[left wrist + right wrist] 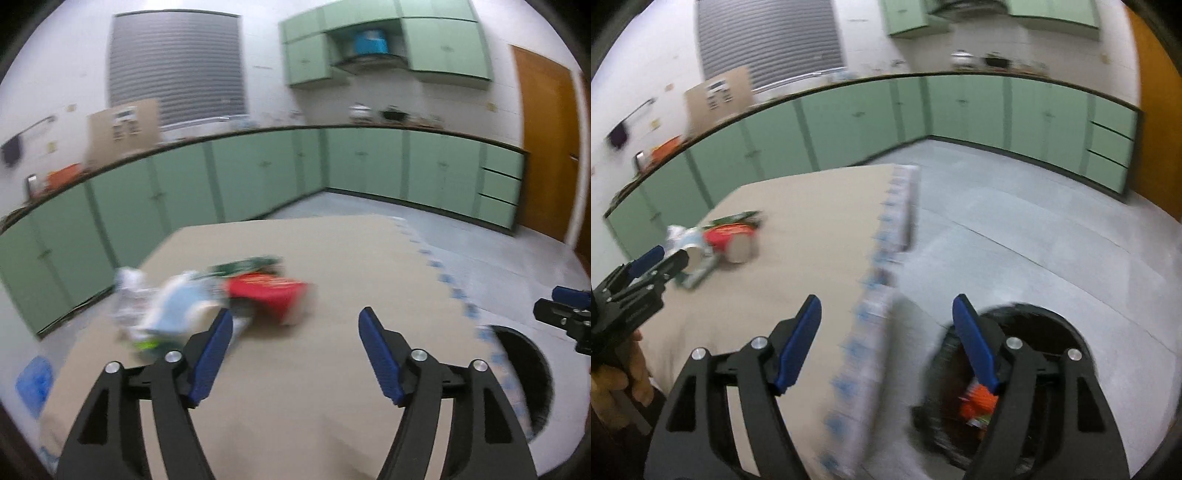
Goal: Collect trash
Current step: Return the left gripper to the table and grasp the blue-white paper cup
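Note:
A blurred heap of trash lies on the beige table (314,387): a red paper cup (269,295) on its side, a green packet (243,264), a pale blue and white wrapper (177,306) and clear plastic (129,295). My left gripper (295,314) stands open over the table just right of the heap, nothing between its fingers. My right gripper (886,302) is open and empty above the table's edge and the black bin (1041,325), which holds orange trash (975,402). The right wrist view also shows the red cup (731,240) and the left gripper (665,258).
The bin (524,369) stands on the grey floor off the table's right edge, with the right gripper (561,304) above it. Green cabinets (258,170) line the walls, and a brown door (546,147) is at the right. A hand (613,380) holds the left gripper's handle.

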Motion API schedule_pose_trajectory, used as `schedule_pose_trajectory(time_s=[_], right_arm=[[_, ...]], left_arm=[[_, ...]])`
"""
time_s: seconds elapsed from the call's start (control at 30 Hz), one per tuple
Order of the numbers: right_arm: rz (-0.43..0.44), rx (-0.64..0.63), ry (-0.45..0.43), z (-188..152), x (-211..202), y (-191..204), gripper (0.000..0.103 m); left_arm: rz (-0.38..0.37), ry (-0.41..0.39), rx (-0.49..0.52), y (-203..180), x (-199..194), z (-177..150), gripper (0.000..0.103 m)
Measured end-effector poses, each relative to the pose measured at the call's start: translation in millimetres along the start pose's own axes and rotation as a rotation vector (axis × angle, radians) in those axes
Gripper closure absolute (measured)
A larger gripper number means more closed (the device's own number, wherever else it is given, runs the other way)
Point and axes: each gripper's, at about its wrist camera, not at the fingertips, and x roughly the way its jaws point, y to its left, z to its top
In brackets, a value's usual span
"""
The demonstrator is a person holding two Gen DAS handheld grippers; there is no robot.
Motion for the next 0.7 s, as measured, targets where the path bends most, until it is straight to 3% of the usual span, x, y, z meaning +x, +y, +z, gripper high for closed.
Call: schedule_pose_trajectory(time_s=[0.3, 0.37, 0.7], right_arm=[[0.106, -0.113, 0.004, 32.2, 25.6, 82.8, 0.031], [0.116, -0.118, 0.010, 32.4, 28.9, 92.3, 0.031], [0.094, -0.130, 0.032, 32.2, 64.1, 148.8, 0.026]], left_arm=[[0.061, -0.040, -0.060, 86.0, 14.3, -14.0, 0.026], [0.038, -0.031, -0.057, 93.1, 22.1, -15.3, 0.022], [-0.095, 0.020, -0.020, 121.7, 57.4, -21.3, 0.022]])
